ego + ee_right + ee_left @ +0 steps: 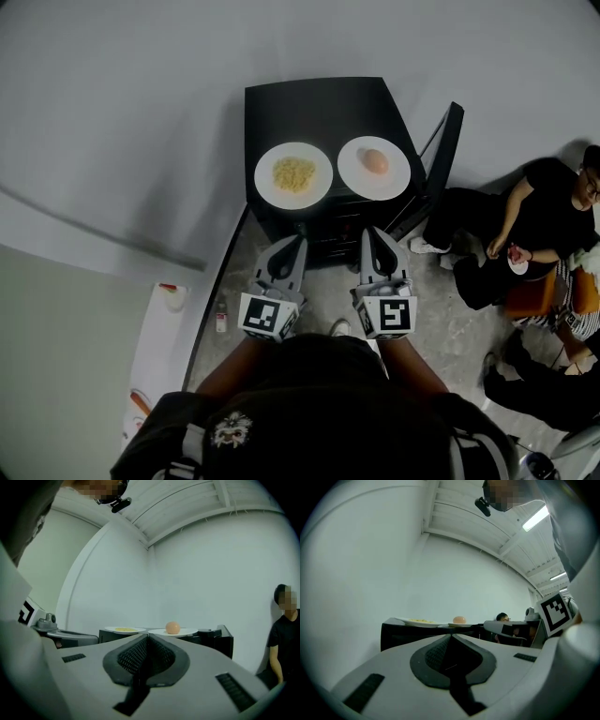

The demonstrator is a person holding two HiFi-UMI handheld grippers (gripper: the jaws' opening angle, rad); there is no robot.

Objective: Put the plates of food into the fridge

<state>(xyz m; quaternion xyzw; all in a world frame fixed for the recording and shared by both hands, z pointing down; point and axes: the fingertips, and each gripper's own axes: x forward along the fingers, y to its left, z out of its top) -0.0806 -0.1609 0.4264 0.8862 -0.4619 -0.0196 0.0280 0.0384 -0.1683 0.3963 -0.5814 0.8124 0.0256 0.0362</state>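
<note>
Two white plates sit side by side on top of a small black fridge. The left plate carries a yellow heap of food; the right plate carries one orange round piece. The fridge door stands open at the right. My left gripper and right gripper hang side by side just short of the fridge front, both shut and empty. The left gripper view shows the plates far ahead at rim height; the right gripper view shows the orange piece likewise.
A person in black sits on the floor right of the fridge, close to the open door. A small bottle stands on the floor at the left, beside a white strip with a cup. White walls rise behind the fridge.
</note>
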